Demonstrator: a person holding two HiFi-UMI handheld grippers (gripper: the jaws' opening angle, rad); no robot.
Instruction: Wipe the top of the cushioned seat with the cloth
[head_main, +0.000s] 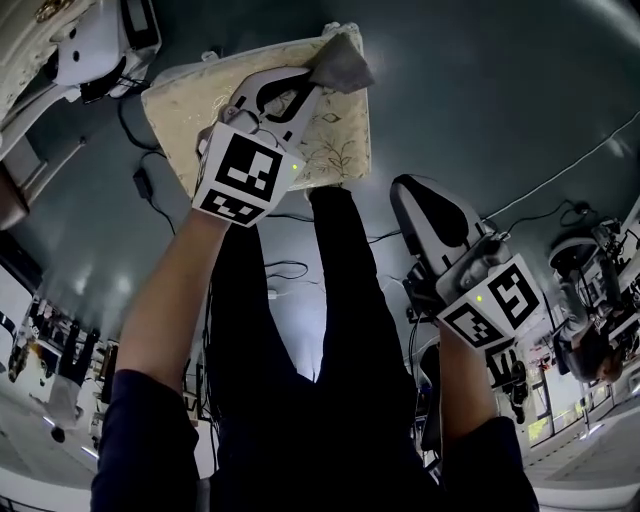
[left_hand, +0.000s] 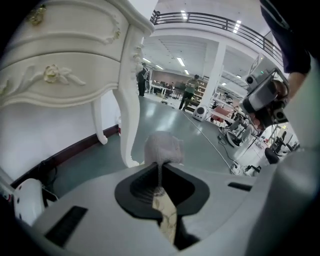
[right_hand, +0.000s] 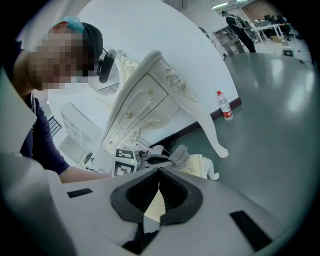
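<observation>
Up at the far right corner of the cushioned seat (head_main: 335, 140), the left claw (head_main: 315, 78) is clamped tight on the cloth (head_main: 346, 62), a grey bunched-up rag that pokes out past the tips. From the head view the rag lies over that corner of the cream, leaf-patterned top, but honestly I can't tell if it's actually pressed onto the fabric or just above it. The left gripper view backs up the grip: the left claw's tips (left_hand: 160, 167) are pressed together with a thin strip of the cloth (left_hand: 163, 147) running down between them and the rest puffing out in front. Beyond it stands a white carved dresser (left_hand: 65, 60) on curvy legs. The right claw (head_main: 410, 192) is well apart from the seat, off to the near right over the grey-green floor (head_main: 480, 100), pointing roughly toward the seat. In the right gripper view that claw (right_hand: 159, 174) is closed on nothing, tips touching. The same view shows the cloth (right_hand: 180, 156) against the seat's corner (right_hand: 200, 165), and a bottle (right_hand: 224, 106) standing by the wall past the dresser's leg. Cables (head_main: 560, 180) trail across the floor on the right, and the person's dark-trousered legs (head_main: 300, 330) fill the near middle.
</observation>
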